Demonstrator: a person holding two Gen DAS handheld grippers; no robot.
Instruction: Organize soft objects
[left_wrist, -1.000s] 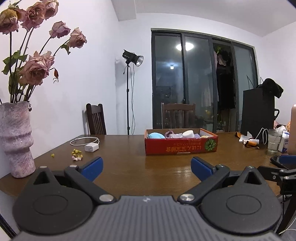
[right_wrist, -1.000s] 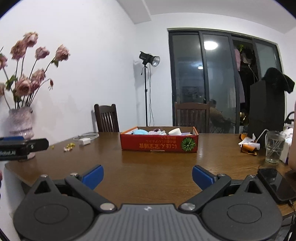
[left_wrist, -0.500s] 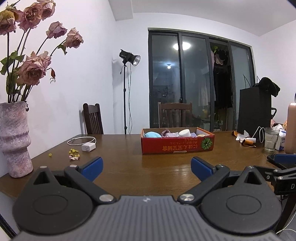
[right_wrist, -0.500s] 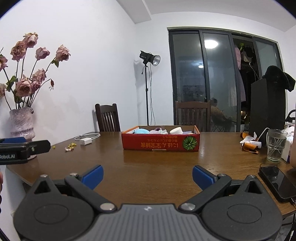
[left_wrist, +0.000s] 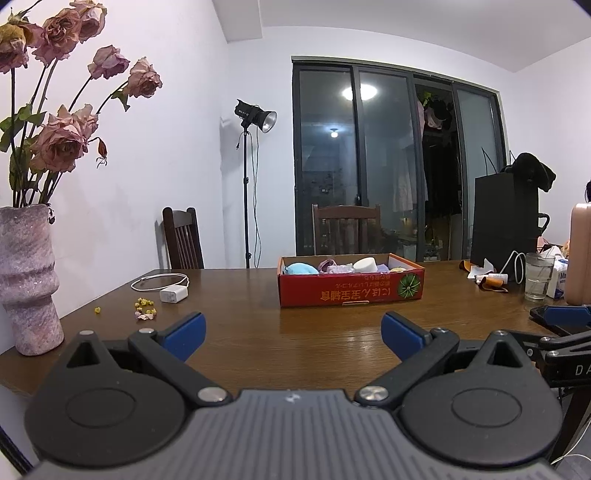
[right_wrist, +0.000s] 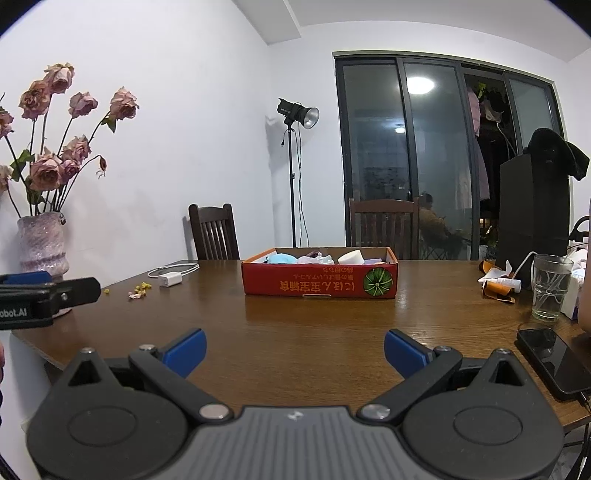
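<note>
Both hand-held grippers are just hanging out at the near edge of the worktop (left_wrist: 295, 343), nothing grabbed. The left hand-held gripper (left_wrist: 291, 330) fills the bottom of the left wrist view with its blue fingers (left_wrist: 184, 334) spread wide and bare wood between them. Same deal with the right hand-held gripper (right_wrist: 293, 349) in the right wrist view: blue fingers (right_wrist: 184, 349) wide apart, empty. The red box (left_wrist: 351, 286) sits at the middle of the frame in both views, well apart from either gripper, resting flat on the worktop with upside-down print and a green melon picture on its front. The soft stuff is inside it: a light blue piece (left_wrist: 301, 268) toward the left end, something pinkish-purple (left_wrist: 334, 266) in the middle, a white roll (left_wrist: 365, 264) right of that, and a bit of yellow at the far right that's too small to make out. At left of the frame there's a pink vase (left_wrist: 27, 280) of dried roses (left_wrist: 59, 142), plus a white charger (left_wrist: 173, 294) with its cable and some small yellow bits (left_wrist: 144, 308) near it. At right there's a glass (right_wrist: 550, 288) and, lower right in the right wrist view, a black phone (right_wrist: 550, 360) lying near the edge. The left gripper's tip also pokes in at the left edge of the right wrist view.
</note>
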